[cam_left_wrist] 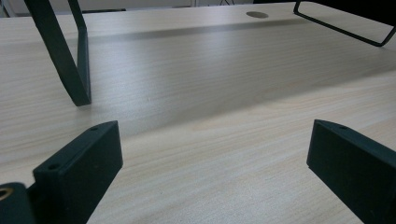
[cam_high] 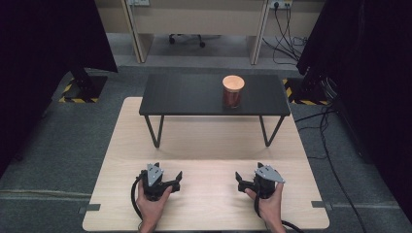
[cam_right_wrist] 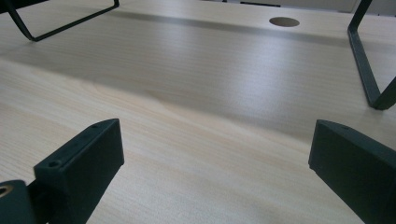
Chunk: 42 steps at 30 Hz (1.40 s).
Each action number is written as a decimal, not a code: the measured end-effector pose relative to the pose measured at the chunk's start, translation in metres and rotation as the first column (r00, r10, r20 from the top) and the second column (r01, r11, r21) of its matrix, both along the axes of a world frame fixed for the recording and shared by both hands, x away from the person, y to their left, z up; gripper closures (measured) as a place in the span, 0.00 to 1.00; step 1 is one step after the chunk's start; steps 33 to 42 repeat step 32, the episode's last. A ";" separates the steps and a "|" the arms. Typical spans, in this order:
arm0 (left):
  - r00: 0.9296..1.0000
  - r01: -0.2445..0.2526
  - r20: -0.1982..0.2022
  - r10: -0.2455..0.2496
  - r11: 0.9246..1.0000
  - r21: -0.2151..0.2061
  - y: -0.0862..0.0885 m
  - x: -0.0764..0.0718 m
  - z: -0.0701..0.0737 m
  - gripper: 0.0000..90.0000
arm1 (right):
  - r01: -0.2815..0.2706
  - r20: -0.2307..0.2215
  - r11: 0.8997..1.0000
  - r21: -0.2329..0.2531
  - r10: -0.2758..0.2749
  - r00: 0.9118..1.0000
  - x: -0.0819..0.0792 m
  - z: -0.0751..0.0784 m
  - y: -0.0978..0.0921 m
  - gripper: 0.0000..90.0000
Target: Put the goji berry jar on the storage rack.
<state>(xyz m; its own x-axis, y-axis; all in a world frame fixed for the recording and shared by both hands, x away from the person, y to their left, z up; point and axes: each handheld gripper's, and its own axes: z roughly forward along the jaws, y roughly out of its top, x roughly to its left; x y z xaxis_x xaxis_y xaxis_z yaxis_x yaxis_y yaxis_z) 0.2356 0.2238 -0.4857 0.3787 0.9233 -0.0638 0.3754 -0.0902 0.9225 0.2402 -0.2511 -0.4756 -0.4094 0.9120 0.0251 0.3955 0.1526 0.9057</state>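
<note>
Both the left tongs (cam_high: pixel 176 180) and right tongs (cam_high: pixel 241 180) rest wide open and empty on the near table (cam_high: pixel 209 141), well short of the copper-lidded jar (cam_high: pixel 233 91) on the black stand (cam_high: pixel 194 94), its contents unclear.

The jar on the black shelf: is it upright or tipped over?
Upright. The jar stands on its base on the black shelf, its round lid facing up.

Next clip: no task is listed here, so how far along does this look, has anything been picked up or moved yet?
Nothing looks done. The jar with its lid stands upright on the small black table, untouched. In hand: nothing; the left hand-held gripper and right hand-held gripper rest open and empty on the wooden table, well short of the jar. Whatever the job is, all of it seems left.
</note>
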 end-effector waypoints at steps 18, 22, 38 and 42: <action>1.000 -0.001 -0.001 0.001 1.000 0.002 0.000 0.000 0.000 0.03 | 0.003 0.005 1.000 0.025 -0.004 1.000 -0.002 -0.003 -0.007 0.04; 1.000 0.000 -0.001 0.000 1.000 0.005 0.000 0.000 0.000 0.03 | 0.005 0.001 0.999 0.034 -0.005 1.000 -0.001 -0.003 -0.008 0.04; 1.000 0.001 -0.001 -0.001 1.000 0.005 0.000 0.000 0.000 0.03 | 0.003 0.007 1.000 0.031 -0.003 1.000 -0.002 -0.004 -0.008 0.04; 1.000 0.001 -0.001 -0.001 1.000 0.005 0.000 0.000 0.000 0.03 | 0.003 0.007 1.000 0.031 -0.003 1.000 -0.002 -0.004 -0.008 0.04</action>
